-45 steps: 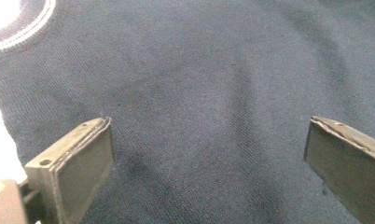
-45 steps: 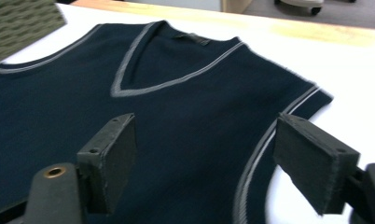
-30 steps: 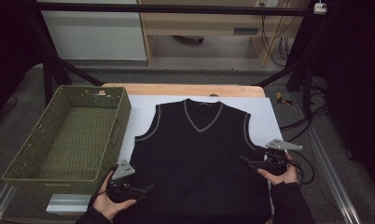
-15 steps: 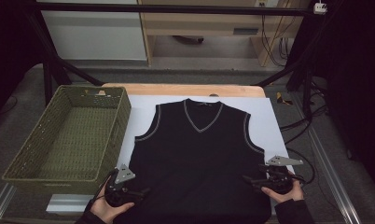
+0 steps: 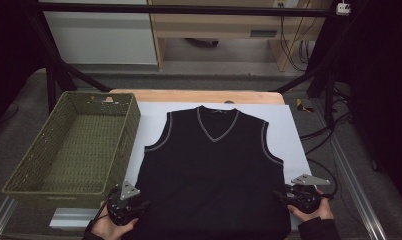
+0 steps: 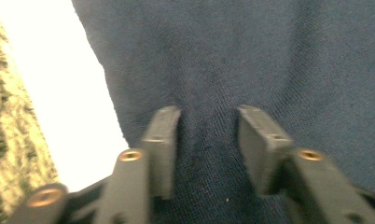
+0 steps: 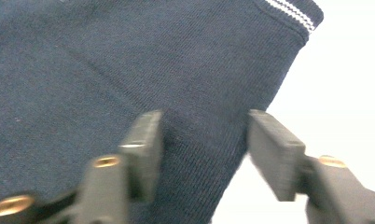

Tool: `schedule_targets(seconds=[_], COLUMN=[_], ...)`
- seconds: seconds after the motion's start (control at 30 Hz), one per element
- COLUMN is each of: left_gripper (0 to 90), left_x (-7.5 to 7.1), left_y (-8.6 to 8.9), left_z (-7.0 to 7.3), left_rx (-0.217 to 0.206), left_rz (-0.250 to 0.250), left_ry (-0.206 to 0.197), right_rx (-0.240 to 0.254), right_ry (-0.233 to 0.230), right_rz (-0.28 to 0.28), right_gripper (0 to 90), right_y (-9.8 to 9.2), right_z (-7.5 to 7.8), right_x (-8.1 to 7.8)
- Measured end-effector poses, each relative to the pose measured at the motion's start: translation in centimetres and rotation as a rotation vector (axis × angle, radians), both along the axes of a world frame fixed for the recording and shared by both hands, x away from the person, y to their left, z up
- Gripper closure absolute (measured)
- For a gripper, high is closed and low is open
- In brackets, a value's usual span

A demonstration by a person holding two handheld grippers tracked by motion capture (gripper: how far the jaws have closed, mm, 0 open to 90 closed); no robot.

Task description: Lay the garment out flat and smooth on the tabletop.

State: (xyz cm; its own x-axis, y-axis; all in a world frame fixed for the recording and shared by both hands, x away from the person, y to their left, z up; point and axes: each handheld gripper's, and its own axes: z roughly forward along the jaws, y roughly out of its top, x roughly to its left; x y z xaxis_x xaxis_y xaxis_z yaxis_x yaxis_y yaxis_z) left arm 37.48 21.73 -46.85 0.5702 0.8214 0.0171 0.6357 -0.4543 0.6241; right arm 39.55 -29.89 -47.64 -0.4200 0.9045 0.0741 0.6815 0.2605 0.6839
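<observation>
A dark sleeveless V-neck vest (image 5: 214,170) with pale trim lies flat on a white sheet (image 5: 149,120). My left gripper (image 5: 145,204) rests at the vest's near left hem corner and points inward. In the left gripper view its jaws (image 6: 209,126) have just been closing, and a raised fold of the knit (image 6: 209,154) stands between them with a gap still showing. My right gripper (image 5: 277,195) sits at the near right hem corner. Its jaws (image 7: 202,135) have also just been closing astride the vest's side edge (image 7: 209,177), not pinched tight.
A green woven basket (image 5: 133,125) stands on the left, close beside the vest and my left gripper. The wooden table edge (image 5: 189,95) runs along the back. Cables (image 5: 319,150) trail off the right side, and metal frame rails border the table.
My right gripper has moved outward and toward the near edge, down to the vest's hem corner. The left gripper has shifted only slightly nearer. The vest lies as before.
</observation>
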Motion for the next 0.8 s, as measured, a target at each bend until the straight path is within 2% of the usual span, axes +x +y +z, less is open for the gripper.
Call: schedule_targets(seconds=[0.1,0.17,0.23,0.33,0.43,0.53,0.6,0.63,0.7,0.8], left_gripper=[81.0,84.2,85.6,86.5,86.7,86.7,86.6,86.6,86.6,86.6], left_x=[-0.4,-0.4,-0.3,-0.4,-1.1,-2.0,-2.4,-2.5,-2.4,-2.4], left_y=[-0.3,-0.3,-0.2,-0.2,-0.9,-1.7,-2.0,-1.9,-1.4,-0.9], left_z=[0.0,0.0,0.2,0.5,1.2,1.7,1.6,1.4,1.3,1.1], left_rx=[0.022,0.028,0.020,-0.013,-0.042,-0.062,-0.061,-0.045,-0.026,-0.034], left_rz=[-0.020,-0.021,-0.016,-0.011,-0.031,-0.063,-0.074,-0.074,-0.056,-0.040], left_ry=[-0.017,-0.022,-0.005,0.027,0.017,0.006,0.004,0.001,0.003,0.021], right_rx=[0.037,0.078,0.103,0.080,0.071,0.055,0.037,0.036,0.038,0.023], right_ry=[0.027,0.050,0.064,0.078,0.076,0.047,0.035,0.031,0.051,0.070], right_rz=[-0.022,-0.035,-0.043,-0.026,-0.019,-0.011,-0.004,-0.007,-0.001,0.018], right_gripper=[77.5,83.9,85.6,86.4,86.7,86.8,86.7,86.8,86.7,86.5], right_y=[0.0,-0.1,-0.3,-0.7,-1.5,-2.2,-2.6,-2.8,-2.8,-2.7], right_z=[0.1,0.1,0.1,0.3,0.7,1.0,1.0,1.0,0.8,0.7], right_x=[-0.1,-0.1,0.1,0.6,1.5,2.0,2.4,2.6,2.7,2.1])
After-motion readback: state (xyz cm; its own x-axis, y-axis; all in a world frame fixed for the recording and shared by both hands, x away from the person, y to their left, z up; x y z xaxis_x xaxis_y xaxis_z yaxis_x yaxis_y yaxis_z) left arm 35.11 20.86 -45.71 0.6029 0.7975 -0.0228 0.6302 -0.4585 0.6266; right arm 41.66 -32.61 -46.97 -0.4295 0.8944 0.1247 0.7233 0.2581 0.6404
